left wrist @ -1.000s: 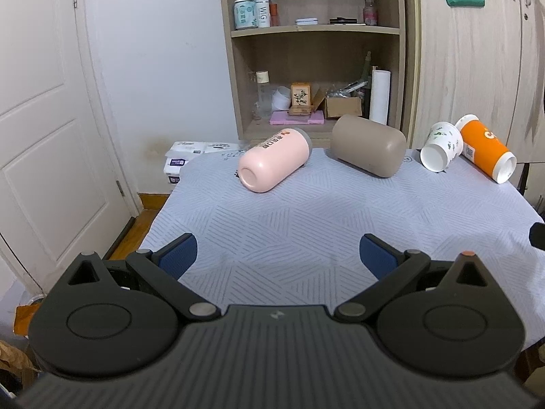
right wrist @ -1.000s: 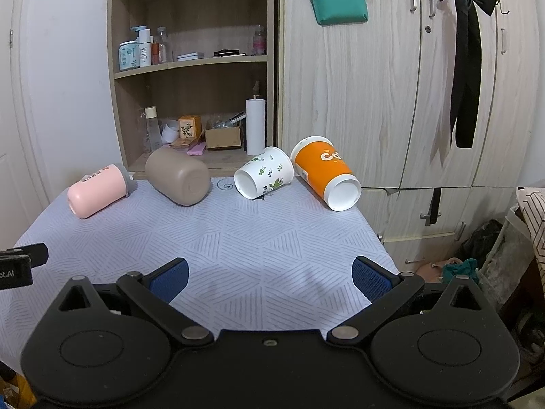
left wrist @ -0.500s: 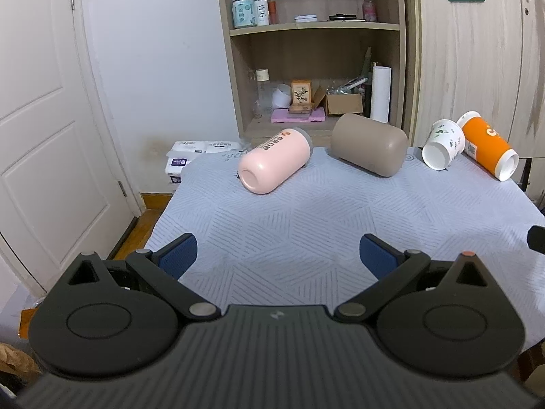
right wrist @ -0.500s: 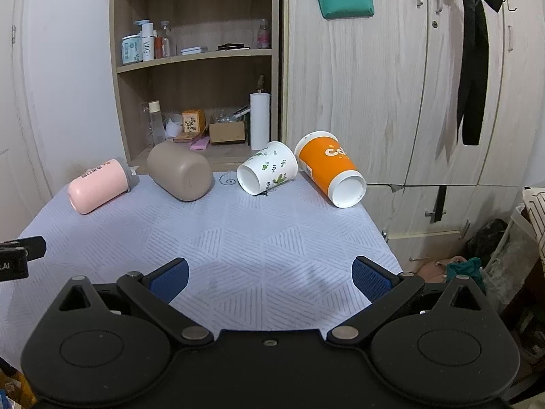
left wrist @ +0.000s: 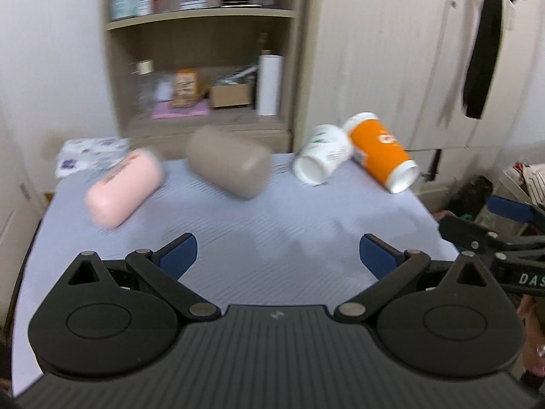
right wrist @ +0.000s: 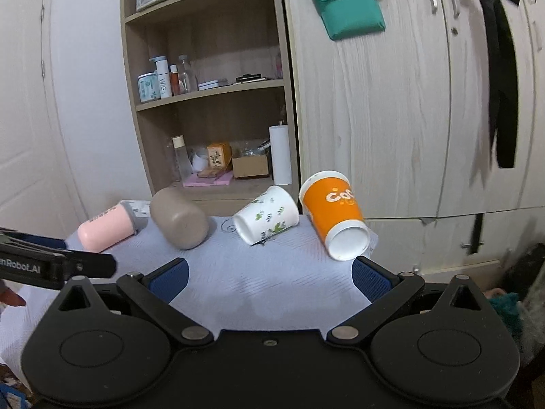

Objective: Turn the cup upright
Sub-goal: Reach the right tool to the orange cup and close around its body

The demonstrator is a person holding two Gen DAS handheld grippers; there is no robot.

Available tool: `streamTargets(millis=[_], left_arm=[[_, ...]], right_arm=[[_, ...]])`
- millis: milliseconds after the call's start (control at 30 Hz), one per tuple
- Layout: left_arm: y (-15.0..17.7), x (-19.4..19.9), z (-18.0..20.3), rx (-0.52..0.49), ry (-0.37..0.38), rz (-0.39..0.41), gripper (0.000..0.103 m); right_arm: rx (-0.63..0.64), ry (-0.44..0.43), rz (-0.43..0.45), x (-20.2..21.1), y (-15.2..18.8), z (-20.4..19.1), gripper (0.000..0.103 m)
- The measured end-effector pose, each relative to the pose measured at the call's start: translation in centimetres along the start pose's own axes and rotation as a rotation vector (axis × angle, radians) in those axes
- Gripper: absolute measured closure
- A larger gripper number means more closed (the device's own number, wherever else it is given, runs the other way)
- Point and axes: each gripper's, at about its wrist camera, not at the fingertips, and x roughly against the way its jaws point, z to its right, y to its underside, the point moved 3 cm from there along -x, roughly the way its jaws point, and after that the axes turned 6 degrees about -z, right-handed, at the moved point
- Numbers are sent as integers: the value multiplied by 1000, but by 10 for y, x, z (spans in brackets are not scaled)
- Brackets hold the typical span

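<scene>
- Behind the tabletop (right wrist: pixel 272 283) stands a wooden shelf unit (right wrist: pixel 211 109) with bottles, a small cardboard box and a white paper roll (right wrist: pixel 280 155); pale wardrobe doors (right wrist: pixel 391 119) fill the right side, with a teal pouch (right wrist: pixel 347 6) and a black ribbon (right wrist: pixel 500 68) hanging on them.
- Covering the tabletop is a light grey-blue patterned cloth (left wrist: pixel 289 225).
- Four cups lie on their sides in a row along the far edge (the left wrist view is motion-blurred):
- a pink cup (left wrist: pixel 124 187) at the far left,
- a taupe cup (left wrist: pixel 228 167) next to it, its closed base facing the right wrist camera,
- a white floral paper cup (right wrist: pixel 265 220) with its open mouth pointing forward and left,
- an orange paper cup (right wrist: pixel 335 216) at the right corner of the tabletop, mouth tilted down toward the front, touching or almost touching the floral one.
- The left gripper (left wrist: pixel 277 254) hovers above the near part of the cloth, its blue-padded fingers (left wrist: pixel 178 250) spread wide with nothing between them.
- The right gripper (right wrist: pixel 269 277) is likewise spread apart and empty, over the right half of the tabletop, with the orange paper cup's mouth just above its right finger in the view.
- Each gripper shows at the edge of the other's view.
</scene>
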Motion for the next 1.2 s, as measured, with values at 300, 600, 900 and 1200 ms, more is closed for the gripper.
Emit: streamTargets(millis=[300, 600, 900, 1200], left_arm=[[-48, -75, 42, 29, 42, -50, 5], [-78, -117, 61, 58, 39, -42, 9], [-91, -147, 65, 121, 154, -80, 15], [-90, -170, 64, 170, 217, -147, 15]], right_arm=[[-29, -88, -123, -74, -30, 72, 0], [-32, -179, -189, -134, -46, 94, 0], [19, -106, -222, -181, -58, 99, 0], [1, -113, -255, -189, -54, 100, 32]])
